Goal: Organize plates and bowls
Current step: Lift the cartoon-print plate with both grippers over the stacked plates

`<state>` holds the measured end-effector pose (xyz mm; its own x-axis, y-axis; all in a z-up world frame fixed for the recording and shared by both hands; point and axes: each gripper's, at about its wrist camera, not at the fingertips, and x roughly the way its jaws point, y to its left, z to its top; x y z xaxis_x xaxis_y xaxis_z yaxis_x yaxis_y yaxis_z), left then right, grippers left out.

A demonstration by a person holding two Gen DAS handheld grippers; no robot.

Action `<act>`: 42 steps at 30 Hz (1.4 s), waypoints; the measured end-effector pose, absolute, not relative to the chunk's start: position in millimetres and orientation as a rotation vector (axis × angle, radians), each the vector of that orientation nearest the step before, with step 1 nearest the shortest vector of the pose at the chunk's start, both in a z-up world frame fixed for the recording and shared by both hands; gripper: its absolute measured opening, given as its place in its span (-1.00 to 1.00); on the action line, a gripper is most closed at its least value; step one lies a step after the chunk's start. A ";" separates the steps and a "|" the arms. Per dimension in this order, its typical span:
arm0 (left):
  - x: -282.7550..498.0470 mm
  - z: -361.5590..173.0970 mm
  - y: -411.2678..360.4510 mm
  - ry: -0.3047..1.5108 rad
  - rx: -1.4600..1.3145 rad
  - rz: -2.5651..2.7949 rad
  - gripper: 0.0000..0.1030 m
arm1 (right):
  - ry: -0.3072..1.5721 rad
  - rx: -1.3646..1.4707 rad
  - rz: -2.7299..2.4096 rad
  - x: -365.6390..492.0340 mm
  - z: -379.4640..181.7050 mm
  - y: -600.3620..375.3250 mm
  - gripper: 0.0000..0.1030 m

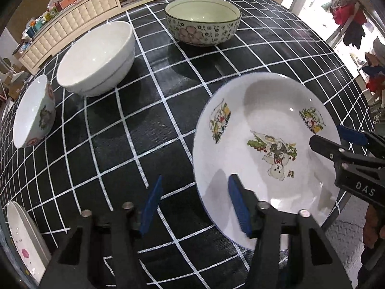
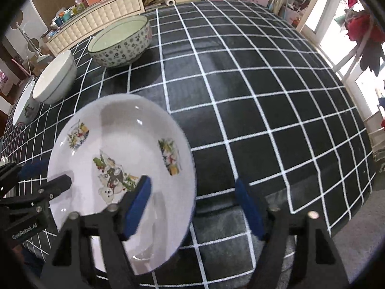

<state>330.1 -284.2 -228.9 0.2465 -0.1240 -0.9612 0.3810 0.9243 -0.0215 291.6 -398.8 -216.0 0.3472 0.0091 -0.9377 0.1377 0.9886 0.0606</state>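
Plates and bowls sit on a round table (image 1: 168, 110) with a black cloth crossed by white lines. Part of the big plate (image 1: 264, 149) is hidden behind the black arms of both tools, and its near edge is hard to see. It is white, smooth and shiny, round and a bit deep, with a bear picture in the middle and two small pictures on the sides. It lies near the table's edge; being round, it has no long side, and the bear's head points toward the near edge. The left gripper (image 1: 196, 207) has its blue ridged fingers spread on both sides of the plate's left rim, one over the plate and one over the cloth, not pressing it. The right gripper (image 2: 195, 207) does the same at the right rim, fingers apart, not squeezing. Farther back stand a flowered bowl (image 1: 203, 25), a plain white bowl (image 1: 96, 57) that seems to be two stacked, and a small painted bowl (image 1: 33, 113). Another plate (image 1: 24, 240) is cut off at the left edge, showing only a pink spot. The shelf (image 1: 72, 29) behind is blurry and cluttered.
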 end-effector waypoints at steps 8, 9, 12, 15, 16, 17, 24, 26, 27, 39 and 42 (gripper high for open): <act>324.3 -232.0 -296.5 1.277 0.247 -0.413 -0.53 | 1.204 0.182 -0.029 286.4 -216.5 -399.3 -0.24; 323.7 -232.1 -298.5 1.274 0.249 -0.411 -0.53 | 1.198 0.178 -0.014 284.8 -215.9 -397.3 -0.31; 322.2 -232.6 -299.3 1.269 0.245 -0.428 -0.53 | 1.185 0.083 -0.019 281.7 -213.5 -385.8 -0.40; 319.1 -232.0 -301.8 1.263 0.266 -0.428 -0.53 | 1.200 0.153 -0.014 282.7 -214.2 -394.5 -0.40; 319.4 -232.4 -302.3 1.267 0.267 -0.424 -0.53 | 1.206 0.185 -0.015 282.8 -214.8 -397.3 -0.41; 319.4 -232.4 -303.4 1.271 0.267 -0.418 -0.53 | 1.208 0.198 -0.017 282.9 -214.9 -398.0 -0.41; 314.6 -229.0 -293.2 1.261 0.271 -0.393 -0.53 | 1.222 0.246 0.004 279.1 -210.6 -397.8 -0.52; 311.5 -226.9 -284.0 1.257 0.259 -0.385 -0.53 | 1.216 0.225 0.011 275.0 -206.1 -387.6 -0.53; 310.4 -225.3 -280.0 1.252 0.258 -0.382 -0.53 | 1.204 0.222 0.014 272.1 -201.5 -382.2 -0.54; 281.6 -178.0 -169.8 1.178 0.171 -0.278 -0.54 | 1.147 0.127 0.147 268.7 -160.6 -281.2 -0.56; 272.6 -166.8 -135.8 1.158 0.151 -0.233 -0.54 | 1.149 0.112 0.193 274.0 -155.8 -247.6 -0.56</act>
<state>272.6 -135.8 -166.8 0.3815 -0.1041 -0.9185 0.2592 0.9658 -0.0018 274.0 -247.6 -155.8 0.3957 0.2094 -0.8942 -0.0947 0.9778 0.1871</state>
